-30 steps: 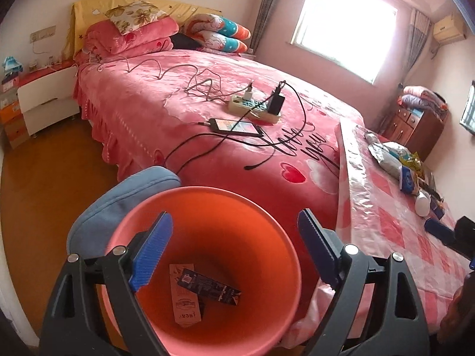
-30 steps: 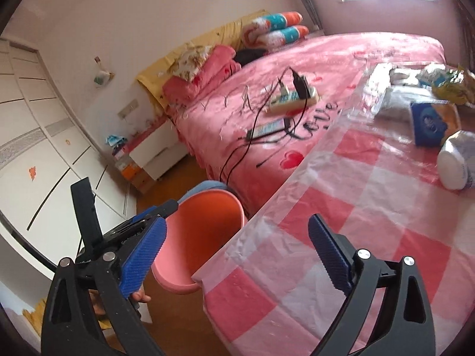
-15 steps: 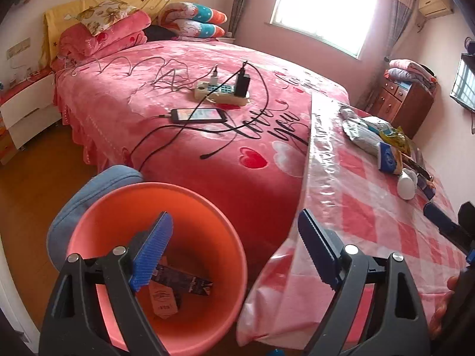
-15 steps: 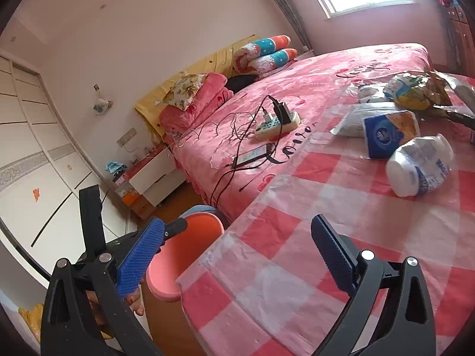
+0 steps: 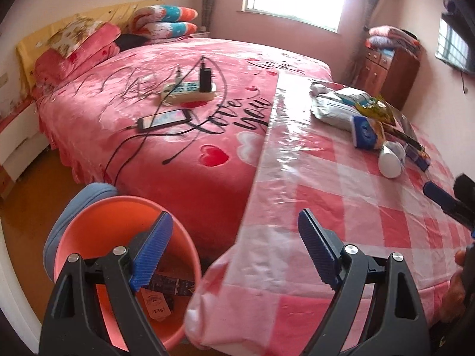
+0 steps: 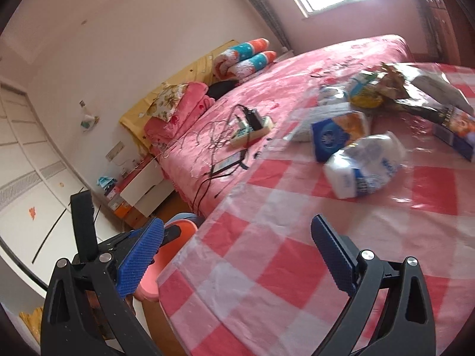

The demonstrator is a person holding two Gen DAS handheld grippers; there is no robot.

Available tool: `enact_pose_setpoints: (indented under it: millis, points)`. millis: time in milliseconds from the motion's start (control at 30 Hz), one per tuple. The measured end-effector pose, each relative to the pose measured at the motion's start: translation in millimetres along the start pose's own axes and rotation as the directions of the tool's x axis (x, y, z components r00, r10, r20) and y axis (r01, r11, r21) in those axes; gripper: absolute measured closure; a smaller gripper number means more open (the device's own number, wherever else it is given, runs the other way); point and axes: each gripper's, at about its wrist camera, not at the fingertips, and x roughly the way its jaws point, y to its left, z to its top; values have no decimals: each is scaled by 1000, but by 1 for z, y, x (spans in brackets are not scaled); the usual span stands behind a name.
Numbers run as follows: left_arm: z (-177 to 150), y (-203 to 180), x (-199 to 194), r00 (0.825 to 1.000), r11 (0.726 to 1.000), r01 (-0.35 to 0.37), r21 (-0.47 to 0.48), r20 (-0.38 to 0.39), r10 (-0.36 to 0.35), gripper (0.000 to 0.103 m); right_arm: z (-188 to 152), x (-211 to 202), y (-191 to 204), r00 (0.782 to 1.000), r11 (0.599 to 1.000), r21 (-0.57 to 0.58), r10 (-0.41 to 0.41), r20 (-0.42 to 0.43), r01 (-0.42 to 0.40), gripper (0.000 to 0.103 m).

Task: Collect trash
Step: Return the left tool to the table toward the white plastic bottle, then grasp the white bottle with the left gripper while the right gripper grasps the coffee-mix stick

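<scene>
left tool (image 5: 234, 252): spread, empty, above bench (image 5: 341, 207) near corner | right tool (image 6: 237, 255): spread, empty, above bench | trash pile (image 6: 362, 136): far right on bench, well apart from both tools | orange bin (image 5: 98, 231): floor, near left, 2 wrappers inside

From my left wrist view, the orange bin (image 5: 89, 237) is half covered by my own left gripper (image 5: 234, 252), so I can't read the cartons (image 5: 166, 293) lying inside. The right gripper (image 5: 445, 198) is cut off at the picture's right edge there. In the right wrist view the trash pile (image 6: 371, 109) near the table's far edge is smeared; I can't read the labels on the plastic-wrapped pack (image 6: 365, 166).
</scene>
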Motion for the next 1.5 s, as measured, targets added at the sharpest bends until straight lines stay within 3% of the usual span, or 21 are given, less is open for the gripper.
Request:
enact_pose_setpoints:
  millis: [167,333,700,767,933,1100,1200,1367,1500]
  points:
    - [5,-23,3,1000,999,12,45,-9,-12,16,6,-13,-27,999,997,64,-33,12,32,5]
    - [15,-53,4,1000,994,31,104,-6,-31,16,13,-31,-50,991,988,98,-123,41,119,5]
    - [34,-135,17,993,951,121,285,-31,-117,16,33,-70,-99,945,948,167,-295,140,271,5]
    - [37,-147,20,990,942,142,305,-39,-136,16,37,-76,-114,943,942,207,-297,151,263,5]
    - [45,-184,36,984,903,179,392,-66,-166,16,45,-82,-150,961,932,324,-223,166,160,5]
    - [52,-211,55,980,863,199,465,-104,-170,16,54,-81,-163,965,927,359,-187,183,112,7]
    - [57,-223,63,977,849,211,484,-111,-180,16,59,-75,-162,971,930,356,-163,177,91,26]
    - [60,-239,78,974,832,226,506,-134,-182,16,66,-57,-158,978,935,344,-146,145,89,37]
    - [61,-246,87,973,828,231,510,-147,-180,16,67,-46,-163,977,925,358,-180,118,127,44]
